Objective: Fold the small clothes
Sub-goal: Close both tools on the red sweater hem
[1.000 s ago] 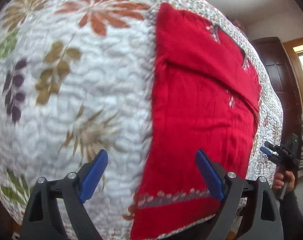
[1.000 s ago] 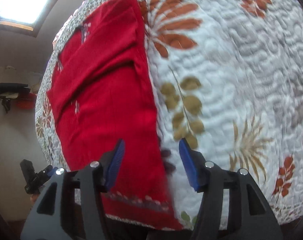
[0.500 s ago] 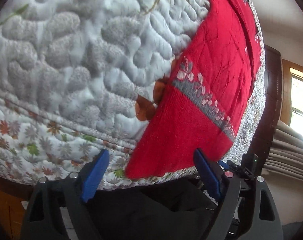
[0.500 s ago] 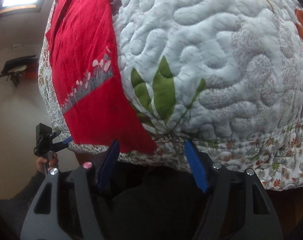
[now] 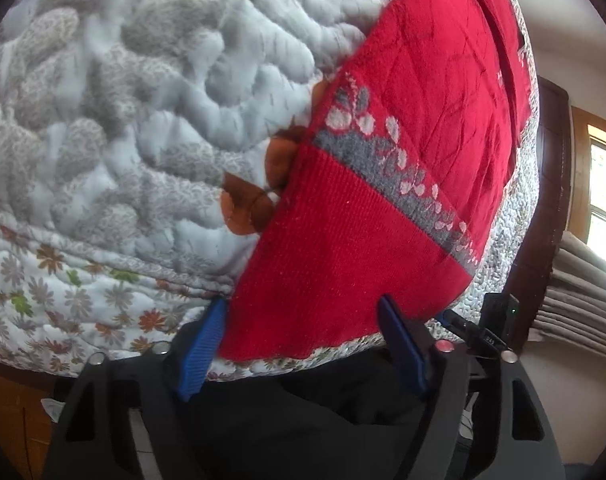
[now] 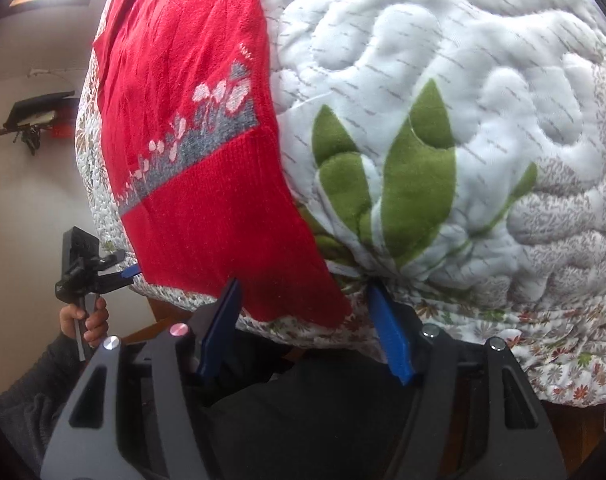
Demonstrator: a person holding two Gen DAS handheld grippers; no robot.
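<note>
Left wrist: both tongs [image 5: 303, 344] [image 6: 307, 322] spread, straddling red sweater's [image 5: 383, 208] hem corners at quilt [image 5: 143, 120] edge.

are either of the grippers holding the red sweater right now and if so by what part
Nothing is held yet. Both the left gripper and the right gripper are open, each at a bottom hem corner of the red sweater on the quilt.

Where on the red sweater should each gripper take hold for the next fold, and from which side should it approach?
Probably the red sweater's ribbed hem, at its two near corners. That edge overhangs the quilt's border, so the open left gripper and open right gripper could close on it from the bed's near side.
</note>
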